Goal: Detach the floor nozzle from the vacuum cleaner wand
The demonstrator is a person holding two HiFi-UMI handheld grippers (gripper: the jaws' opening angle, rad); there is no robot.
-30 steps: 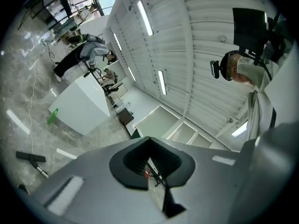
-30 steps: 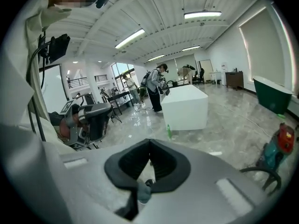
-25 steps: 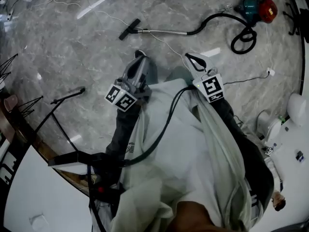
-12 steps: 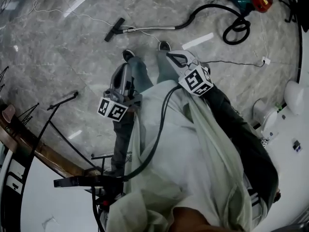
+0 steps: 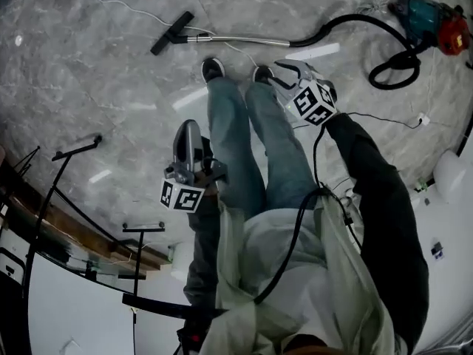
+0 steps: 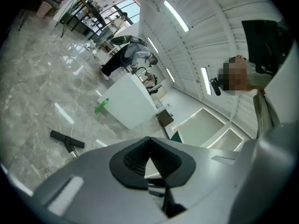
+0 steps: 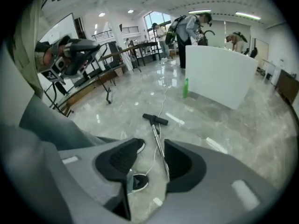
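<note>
The black floor nozzle [image 5: 171, 33] lies on the grey marble floor, joined to the metal wand [image 5: 236, 40]. A black hose [image 5: 347, 24] runs from the wand to the teal and red vacuum body [image 5: 432, 24]. My left gripper [image 5: 188, 128] hangs beside the person's left leg, shut and empty. In the left gripper view the nozzle [image 6: 67, 139] lies far off, beyond the left gripper [image 6: 149, 146]. My right gripper [image 5: 284, 71] is above the right shoe, and its jaws are opening with nothing between them. Past the right gripper [image 7: 154, 160], the nozzle [image 7: 155, 119] and wand [image 7: 160, 146] lie ahead.
The person's shoes [image 5: 213, 68] stand just short of the wand. A white cable [image 5: 111, 4] trails over the floor. A green bottle [image 7: 186, 87] stands by a white counter [image 7: 219, 73]. Black stands [image 5: 74, 150] and tables line the left side, and people work behind the counter.
Both grippers have sunk toward the floor, and the head view has tipped down onto the legs and shoes. The vacuum parts lie as before.
</note>
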